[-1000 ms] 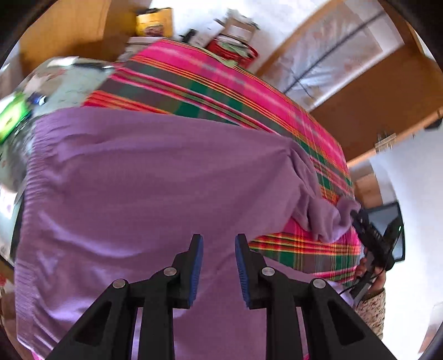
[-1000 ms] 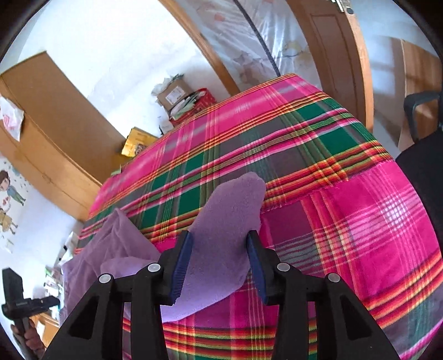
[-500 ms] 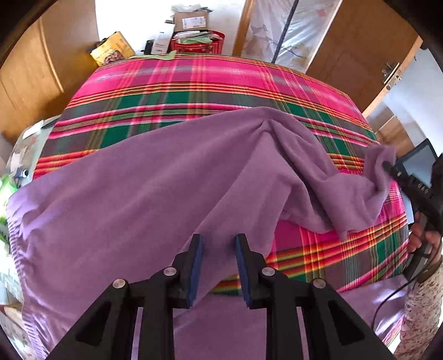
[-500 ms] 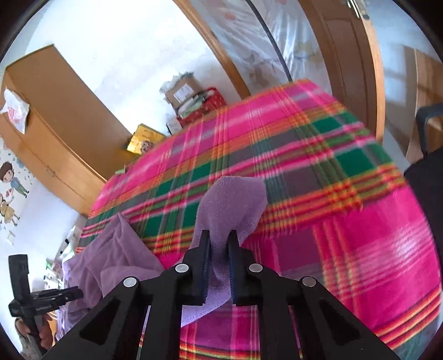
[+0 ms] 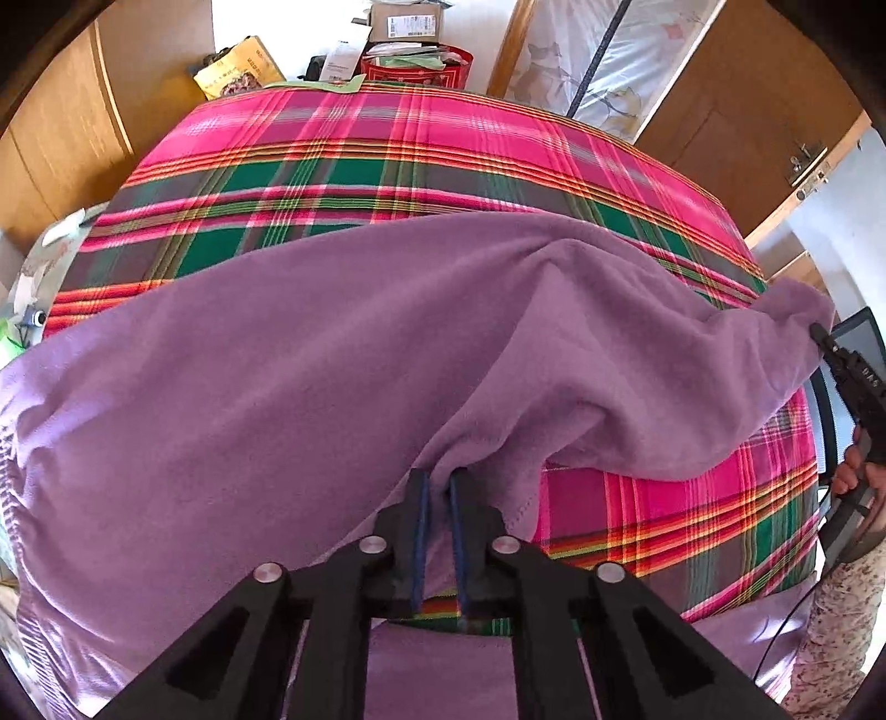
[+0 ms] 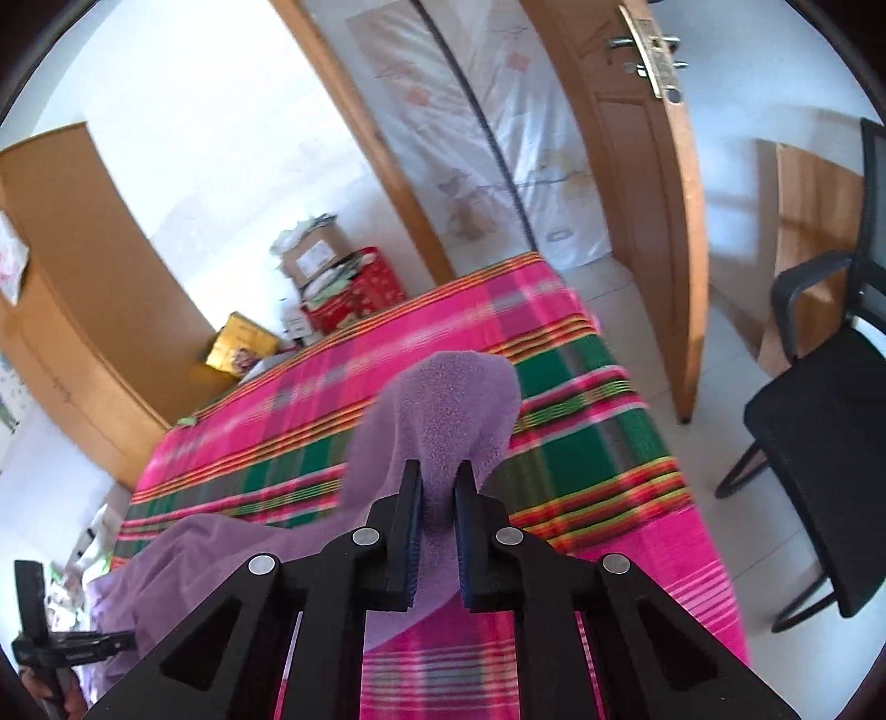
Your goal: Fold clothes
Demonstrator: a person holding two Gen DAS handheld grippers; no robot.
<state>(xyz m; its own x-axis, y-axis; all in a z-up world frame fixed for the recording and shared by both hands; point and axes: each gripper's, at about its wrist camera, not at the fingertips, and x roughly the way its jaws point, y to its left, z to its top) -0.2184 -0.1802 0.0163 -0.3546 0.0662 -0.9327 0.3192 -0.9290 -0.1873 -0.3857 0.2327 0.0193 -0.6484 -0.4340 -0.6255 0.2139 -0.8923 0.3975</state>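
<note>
A purple garment (image 5: 277,360) lies spread over the bed's pink and green plaid cover (image 5: 387,166). My left gripper (image 5: 437,477) points down at its near edge, and its jaws are closing with a raised fold of the purple cloth pinched between the blue pads. My right gripper (image 6: 438,471) is shut on the far end of the same garment (image 6: 454,399), holding it up off the plaid cover (image 6: 609,554). In the left wrist view the right gripper (image 5: 819,332) shows at the right edge, gripping that corner.
A black chair (image 6: 819,421) stands right of the bed, beside a wooden door (image 6: 653,166). Boxes and a red basket (image 5: 415,50) sit beyond the bed's far end. A wooden wardrobe (image 5: 55,138) is on the left. A hand (image 5: 853,476) holds the right tool.
Both grippers went from open to pinching the purple cloth, the right one first. The right one has lifted its end off the bed. The left moved to the garment's near edge.
</note>
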